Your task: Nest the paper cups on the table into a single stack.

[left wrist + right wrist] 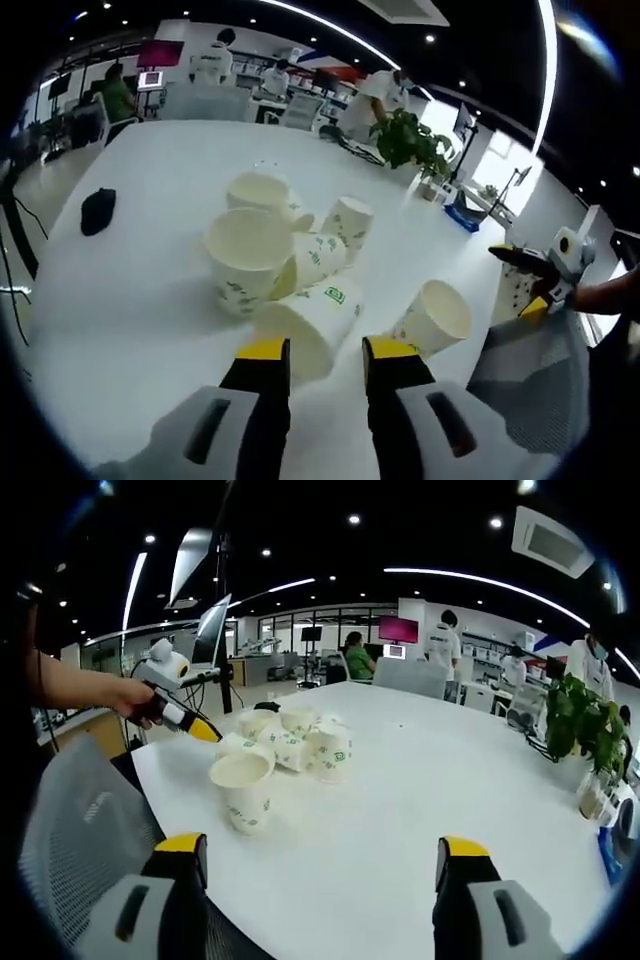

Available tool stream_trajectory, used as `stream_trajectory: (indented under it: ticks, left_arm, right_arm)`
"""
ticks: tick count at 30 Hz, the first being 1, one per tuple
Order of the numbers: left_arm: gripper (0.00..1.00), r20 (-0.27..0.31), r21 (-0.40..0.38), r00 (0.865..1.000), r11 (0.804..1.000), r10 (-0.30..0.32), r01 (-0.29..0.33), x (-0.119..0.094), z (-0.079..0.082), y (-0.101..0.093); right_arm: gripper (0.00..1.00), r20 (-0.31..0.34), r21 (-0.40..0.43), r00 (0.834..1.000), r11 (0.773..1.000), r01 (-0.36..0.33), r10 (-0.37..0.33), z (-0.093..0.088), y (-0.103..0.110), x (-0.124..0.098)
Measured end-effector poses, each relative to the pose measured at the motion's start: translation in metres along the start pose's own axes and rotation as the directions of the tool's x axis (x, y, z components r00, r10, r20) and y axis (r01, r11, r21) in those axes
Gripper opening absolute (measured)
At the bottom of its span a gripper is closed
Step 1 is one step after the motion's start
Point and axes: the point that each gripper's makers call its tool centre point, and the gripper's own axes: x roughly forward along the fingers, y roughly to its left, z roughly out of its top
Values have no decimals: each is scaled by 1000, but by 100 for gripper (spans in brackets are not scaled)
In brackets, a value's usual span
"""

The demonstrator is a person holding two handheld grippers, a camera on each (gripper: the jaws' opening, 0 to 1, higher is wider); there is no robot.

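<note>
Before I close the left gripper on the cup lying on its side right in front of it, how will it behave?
The paper cup lies on its side with a tapered wall, so a nudge would probably roll it in an arc. It looks empty and thin, likely light and easily crushed. The left gripper stands open around its base; close gently.

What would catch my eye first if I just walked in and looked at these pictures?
Probably the jumble of paper cups in the middle of the white table, some upright, some tipped on their sides. Next, the yellow-tipped left tool hovering just before the nearest cup, and the right tool spread wide open. A leafy potted plant stands at the table's far edge.
</note>
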Motion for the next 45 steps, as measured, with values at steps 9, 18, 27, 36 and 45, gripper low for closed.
stream_trajectory:
  ticks: [9,18,27,36,45]
  left_arm:
    - [24,-7,-14,999,999,-43,43,8,-4,1]
    - [20,-3,-18,995,995,-97,97,14,-2,-4]
    - [14,-24,-14,988,988,-155,155,18,-6,-13]
    - [0,-4,-56,979,977,-206,205,16,-6,-25]
    - [0,3,-48,974,973,-227,227,16,-8,-32]
  right_arm:
    - [95,-2,7,1000,1000,1,-1,0,0,0]
    - [95,-2,15,1000,1000,3,-3,-1,-1,0]
    - [94,-9,15,1000,1000,-2,2,-2,-1,1]
    - [93,-17,15,1000,1000,-11,11,-3,1,1]
    - [92,-18,11,1000,1000,-12,12,-3,1,1]
